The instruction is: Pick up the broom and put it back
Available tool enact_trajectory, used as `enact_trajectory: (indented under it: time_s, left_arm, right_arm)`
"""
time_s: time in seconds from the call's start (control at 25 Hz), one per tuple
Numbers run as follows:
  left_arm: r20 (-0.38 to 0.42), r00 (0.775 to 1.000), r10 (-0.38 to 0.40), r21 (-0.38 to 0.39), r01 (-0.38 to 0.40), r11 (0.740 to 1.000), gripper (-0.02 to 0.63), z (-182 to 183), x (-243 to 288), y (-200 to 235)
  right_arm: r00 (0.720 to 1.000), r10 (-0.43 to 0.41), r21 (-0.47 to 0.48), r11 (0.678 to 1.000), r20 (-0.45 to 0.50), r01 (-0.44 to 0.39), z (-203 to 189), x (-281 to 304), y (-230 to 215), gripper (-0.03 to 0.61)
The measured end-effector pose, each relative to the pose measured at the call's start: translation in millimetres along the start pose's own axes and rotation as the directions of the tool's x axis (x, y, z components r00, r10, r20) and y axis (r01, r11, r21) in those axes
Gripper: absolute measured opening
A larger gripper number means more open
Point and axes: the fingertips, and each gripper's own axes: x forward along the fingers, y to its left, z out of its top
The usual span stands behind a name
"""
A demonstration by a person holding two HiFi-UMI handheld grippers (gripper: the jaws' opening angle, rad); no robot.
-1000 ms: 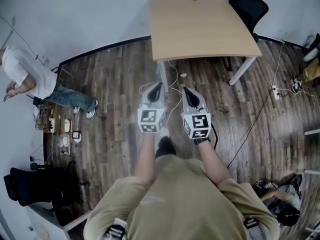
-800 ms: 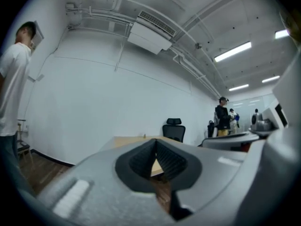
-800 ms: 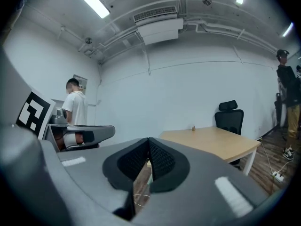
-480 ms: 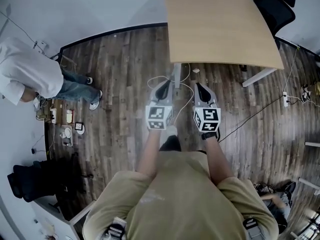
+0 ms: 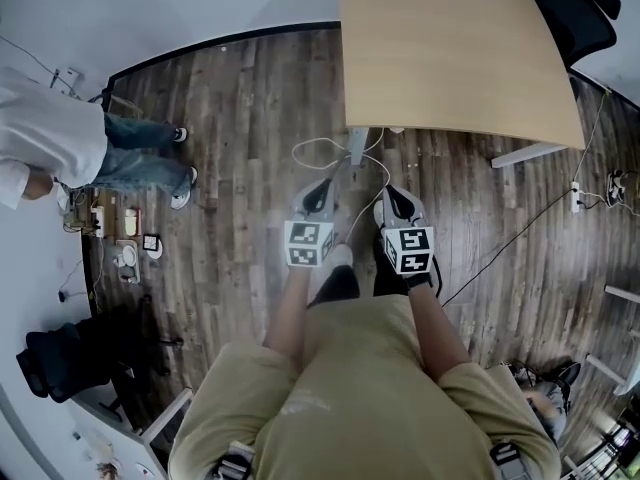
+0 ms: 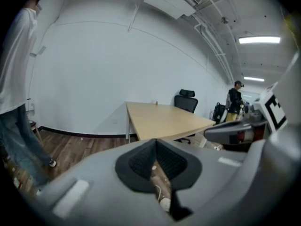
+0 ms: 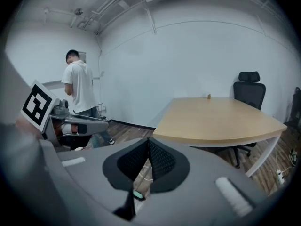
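Dark wood planking of the floor (image 5: 240, 168) underfoot, with a pale wooden surface (image 5: 450, 48) reaching in from the top edge of the head view. Holding the left gripper (image 5: 321, 188) and the right gripper (image 5: 391, 196) side by side just ahead of the body, noses tipped a little toward the floor, near the surface's closest leg. Left jaws pressed fully together with nothing between them. Right jaws likewise closed at the tips and empty (only floor showing through the slit lower down). Probably kept shut for want of anything to carry yet, and kept low and close together as a travelling pose while hunting for the target.

No broom anywhere in the three views: not on the floor, not against the wall, not beside the surface. Cannot place it, nor its home. Judged, then, as the very start of the task, a search and not a grasp.

Worth noting on the floor: a white cable (image 5: 318, 141) looped just ahead of the jaws by the surface's leg, a power strip (image 5: 577, 196) off to the right, and small clutter (image 5: 128, 258) by the left wall next to a bystander in a white top (image 5: 50, 133). Black office chair (image 5: 590, 18) tucked at the surface's far right corner. Likely need next: turn to bring the broom into sight, step clear of the cable, then open one pair of jaws wide enough for a handle.
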Motion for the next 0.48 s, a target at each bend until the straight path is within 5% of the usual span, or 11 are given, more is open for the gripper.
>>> enact_trajectory:
  time_s: [0.24,0.48]
  left_arm:
    - [-0.136,0.990,0.027,-0.077,-0.038,0.996,-0.003,-59,49,17]
    - [-0.269,0.963,0.011,-0.056,-0.026,0.998,-0.003,-112,96,29]
  right_arm:
    - [0.991,0.054,0.042,0.998,-0.122,-0.049,-44,39,-33,0.005]
    - [0.975,0.096,0.079,0.994,-0.200,-0.081,-70,79,-48,0.005]
